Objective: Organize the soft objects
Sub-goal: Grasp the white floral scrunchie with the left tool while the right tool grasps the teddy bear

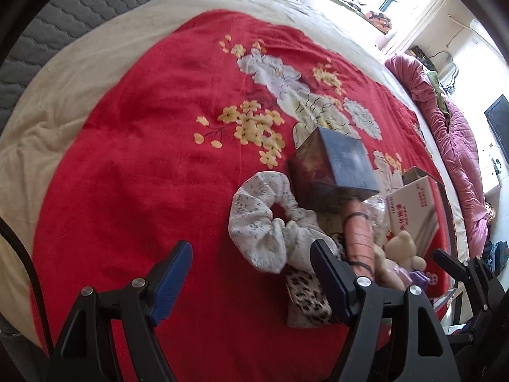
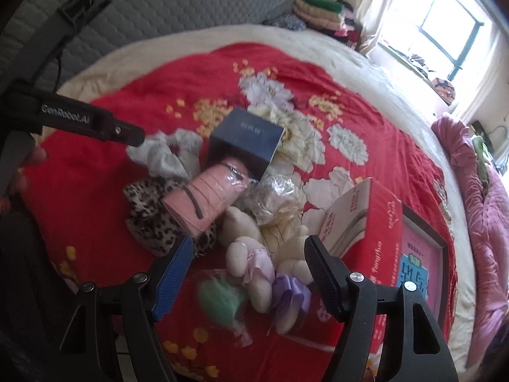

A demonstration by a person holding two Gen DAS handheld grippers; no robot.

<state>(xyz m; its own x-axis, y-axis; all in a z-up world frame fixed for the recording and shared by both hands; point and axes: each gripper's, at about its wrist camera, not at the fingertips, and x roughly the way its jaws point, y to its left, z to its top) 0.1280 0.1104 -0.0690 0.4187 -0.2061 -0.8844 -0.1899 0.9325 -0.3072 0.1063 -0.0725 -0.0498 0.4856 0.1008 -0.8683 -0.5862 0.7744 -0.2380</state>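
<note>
A pile of soft things lies on a red floral blanket (image 1: 143, 133). A white floral scrunchie (image 1: 270, 219) lies just ahead of my open, empty left gripper (image 1: 254, 267); it shows grey-white in the right wrist view (image 2: 171, 152). A leopard-print scrunchie (image 1: 305, 299) (image 2: 152, 216) lies under a pink bundle (image 1: 359, 238) (image 2: 206, 197) tied with a dark band. A cream teddy bear (image 2: 251, 261) (image 1: 404, 248) with a purple bow lies between the fingers of my open right gripper (image 2: 248, 270), beside a green puff in plastic (image 2: 219, 299).
A dark blue box (image 1: 337, 165) (image 2: 245, 140) stands behind the pile. A red-and-white carton (image 2: 359, 219) (image 1: 413, 210), a pink framed board (image 2: 420, 270) and crumpled clear plastic (image 2: 273, 197) lie at the right. A pink quilt (image 2: 477, 191) runs along the bed's right edge.
</note>
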